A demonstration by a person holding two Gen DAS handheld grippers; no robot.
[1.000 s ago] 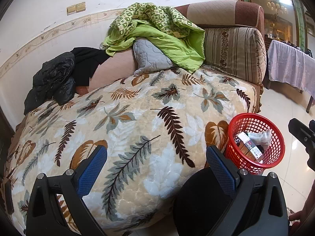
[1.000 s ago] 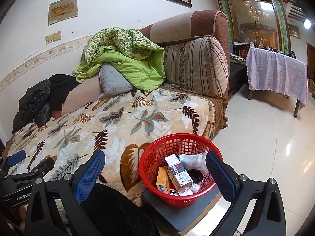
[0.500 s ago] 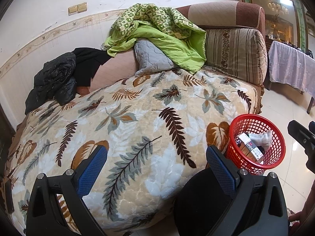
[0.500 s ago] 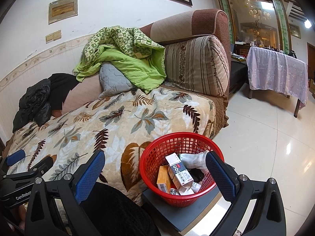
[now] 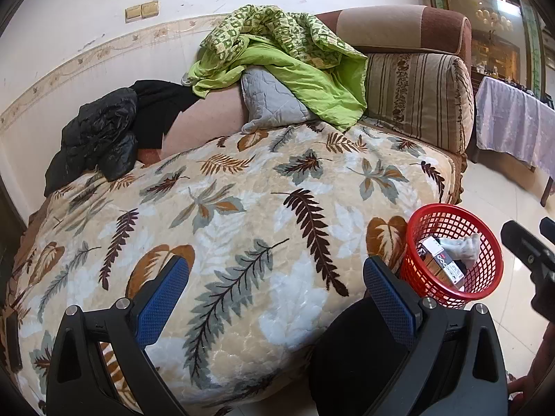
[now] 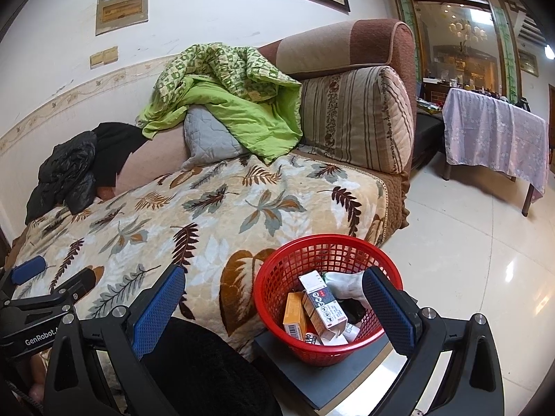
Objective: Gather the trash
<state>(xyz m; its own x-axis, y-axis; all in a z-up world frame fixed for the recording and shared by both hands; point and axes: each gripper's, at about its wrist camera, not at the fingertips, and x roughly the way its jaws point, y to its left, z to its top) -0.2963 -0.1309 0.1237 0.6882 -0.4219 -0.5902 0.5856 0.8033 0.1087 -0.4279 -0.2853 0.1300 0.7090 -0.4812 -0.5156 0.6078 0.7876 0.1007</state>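
A red mesh basket (image 6: 277, 274) stands on a dark grey board (image 6: 322, 384) on the floor beside the sofa. It holds small cartons, a white and red box (image 6: 322, 303), an orange box (image 6: 295, 319) and a crumpled white tissue (image 6: 343, 282). In the left wrist view the same basket (image 5: 485, 277) sits at the lower right. My right gripper (image 6: 274, 301) is open, just above and in front of the basket, with nothing between its fingers. My left gripper (image 5: 277, 294) is open over the leaf-patterned blanket (image 5: 242, 215), holding nothing.
The sofa carries a green quilt (image 6: 236, 90), a grey pillow (image 6: 208, 138), a striped cushion (image 6: 357, 118) and a black jacket (image 6: 66, 170). A table with a lilac cloth (image 6: 496, 135) stands at the right on the glossy tile floor (image 6: 468, 249). A black-clad knee (image 6: 208, 364) is below.
Both views have drifted slightly; the basket sits a little lower in the left wrist view. Both grippers stay open and empty.
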